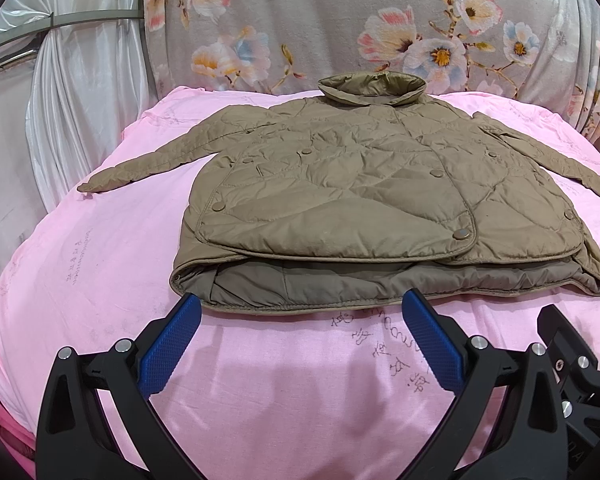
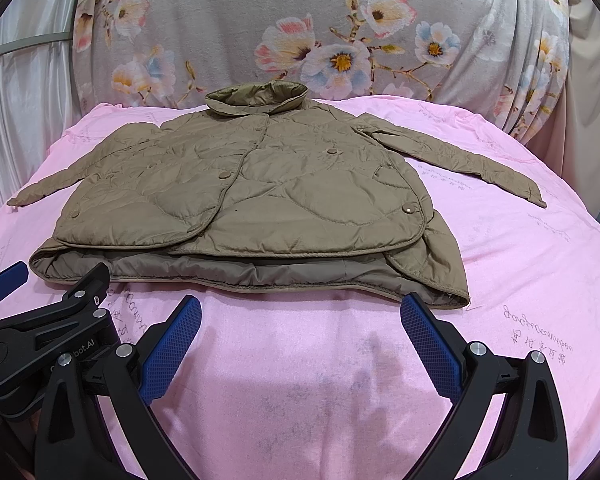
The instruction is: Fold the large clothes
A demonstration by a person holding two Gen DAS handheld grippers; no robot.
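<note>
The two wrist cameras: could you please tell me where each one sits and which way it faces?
Left wrist: on the left gripper, low at the bed's near edge, facing the jacket hem-on; shows its open blue fingers and part of the other gripper at right.
Right wrist: on the right gripper, beside it, facing the same way; shows its open fingers and the left gripper at lower left.
Shared: the jacket, pink sheet, flowered cloth behind.

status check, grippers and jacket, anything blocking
Left gripper open, empty, short of the hem. Right gripper open, empty, alongside. Quilted tan jacket flat on pink sheet, front up, sleeves spread, unfolded. Nothing in the way.
</note>
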